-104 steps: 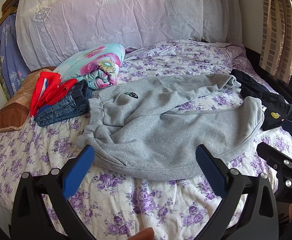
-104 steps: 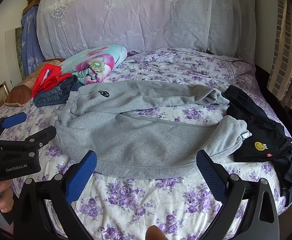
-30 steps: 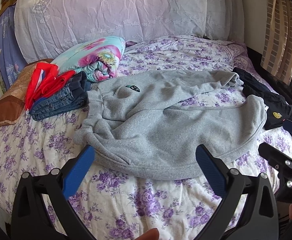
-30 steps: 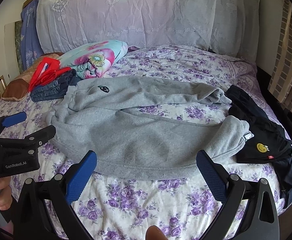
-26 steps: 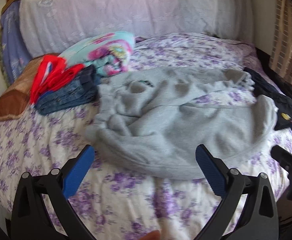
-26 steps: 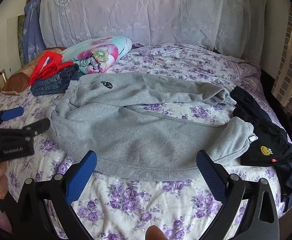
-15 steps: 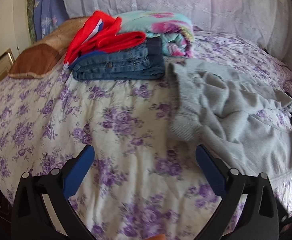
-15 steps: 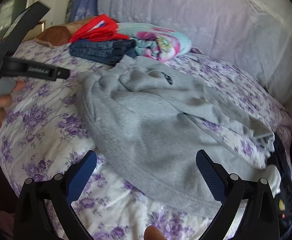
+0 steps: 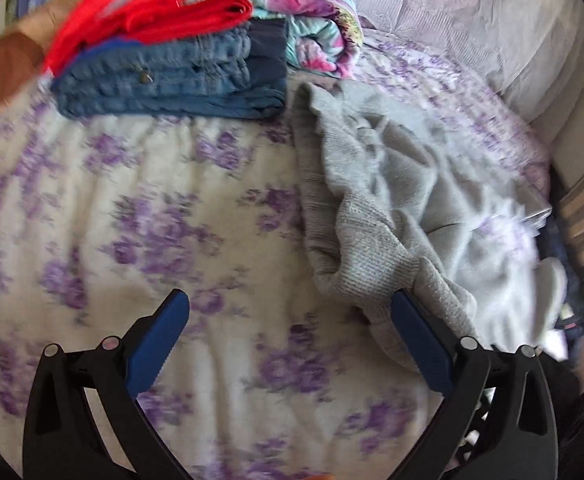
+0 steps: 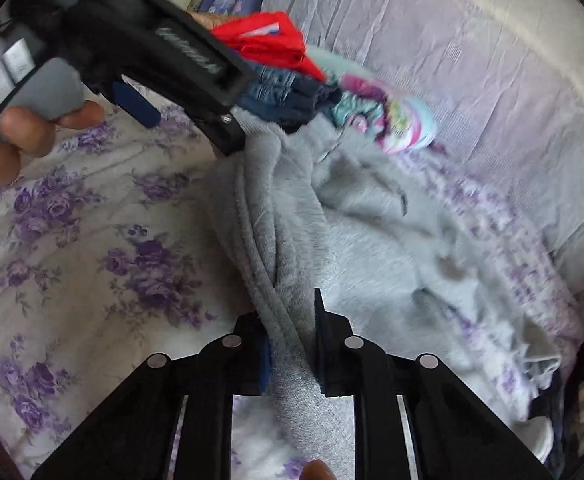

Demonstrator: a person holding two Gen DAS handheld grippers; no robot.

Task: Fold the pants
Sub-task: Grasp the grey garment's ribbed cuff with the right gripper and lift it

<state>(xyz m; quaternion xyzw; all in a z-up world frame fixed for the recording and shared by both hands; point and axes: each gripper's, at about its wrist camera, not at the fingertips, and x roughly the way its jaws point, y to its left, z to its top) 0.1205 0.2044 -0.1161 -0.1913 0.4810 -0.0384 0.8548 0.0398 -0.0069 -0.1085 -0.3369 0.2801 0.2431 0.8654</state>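
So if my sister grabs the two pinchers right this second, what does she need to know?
Right gripper: jaws shut on a bunched edge of the grey pants, near their waistband end.
Left gripper: jaws wide open, holding nothing, over the flowery bedspread just beside the pants' ribbed waistband.
The pants lie rumpled across the bed, next to a stack of folded jeans with red clothes on top.
Done: one grab only; no fold shows yet.
Left: probably grab the waistband with the left gripper, smooth the pants out, then fold them.
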